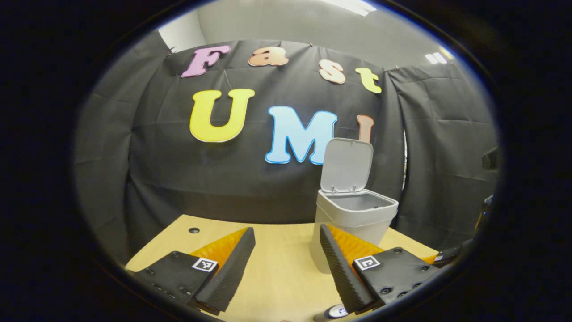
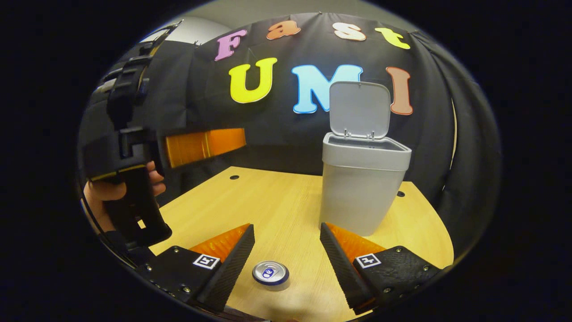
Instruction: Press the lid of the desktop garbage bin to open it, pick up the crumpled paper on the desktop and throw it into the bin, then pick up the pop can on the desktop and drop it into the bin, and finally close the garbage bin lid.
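The right tongs [image 2: 286,264] hang spread and empty directly over the upright pop can [image 2: 270,273], which stands on the surface [image 2: 277,201] between their fingers, nearer them than the left tongs [image 1: 286,264], also spread; the bin [image 2: 363,179] stands open just beyond.

The grey garbage bin [image 2: 364,188] stands upright on my tabletop [image 2: 277,201], its lid [image 2: 359,109] hinged up and open at the rear. The pop can [image 2: 270,273] stands upright in front of it, silver top facing up.
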Demonstrator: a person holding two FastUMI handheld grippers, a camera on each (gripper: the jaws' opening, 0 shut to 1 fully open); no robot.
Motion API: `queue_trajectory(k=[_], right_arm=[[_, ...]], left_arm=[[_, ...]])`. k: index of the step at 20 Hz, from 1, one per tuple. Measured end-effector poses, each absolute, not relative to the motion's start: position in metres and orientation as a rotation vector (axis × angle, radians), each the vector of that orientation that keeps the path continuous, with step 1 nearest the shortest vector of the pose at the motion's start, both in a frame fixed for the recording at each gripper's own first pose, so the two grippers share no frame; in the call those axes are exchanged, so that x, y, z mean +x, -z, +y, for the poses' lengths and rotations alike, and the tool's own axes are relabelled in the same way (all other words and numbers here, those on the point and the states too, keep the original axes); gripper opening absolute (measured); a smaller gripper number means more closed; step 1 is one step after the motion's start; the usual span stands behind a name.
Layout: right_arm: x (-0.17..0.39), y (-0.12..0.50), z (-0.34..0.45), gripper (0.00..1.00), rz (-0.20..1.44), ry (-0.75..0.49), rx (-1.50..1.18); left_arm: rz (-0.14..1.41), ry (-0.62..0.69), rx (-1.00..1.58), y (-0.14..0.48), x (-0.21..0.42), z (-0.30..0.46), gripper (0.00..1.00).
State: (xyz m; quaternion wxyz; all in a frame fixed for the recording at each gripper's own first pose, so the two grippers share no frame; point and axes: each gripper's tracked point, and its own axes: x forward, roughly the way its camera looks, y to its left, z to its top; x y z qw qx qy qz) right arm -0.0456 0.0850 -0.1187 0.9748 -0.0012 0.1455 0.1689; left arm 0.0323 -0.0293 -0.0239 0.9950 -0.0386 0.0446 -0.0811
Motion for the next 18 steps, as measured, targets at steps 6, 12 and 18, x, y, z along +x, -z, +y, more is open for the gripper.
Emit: queue_trajectory(k=[6, 12, 18], right_arm=[[-0.055, 0.158, 0.105, 0.95, 0.420, -0.387, -0.012], [-0.056, 0.195, 0.119, 0.95, 0.523, -0.412, -0.018], [-0.054, 0.224, 0.121, 0.95, 0.610, -0.400, -0.034]], left_arm=[[0.081, 0.152, -0.068, 0.025, 0.011, -0.016, 0.95], [0.107, 0.123, -0.069, 0.037, -0.007, 0.006, 0.95], [0.117, 0.101, -0.076, 0.043, -0.014, 0.020, 0.95]])
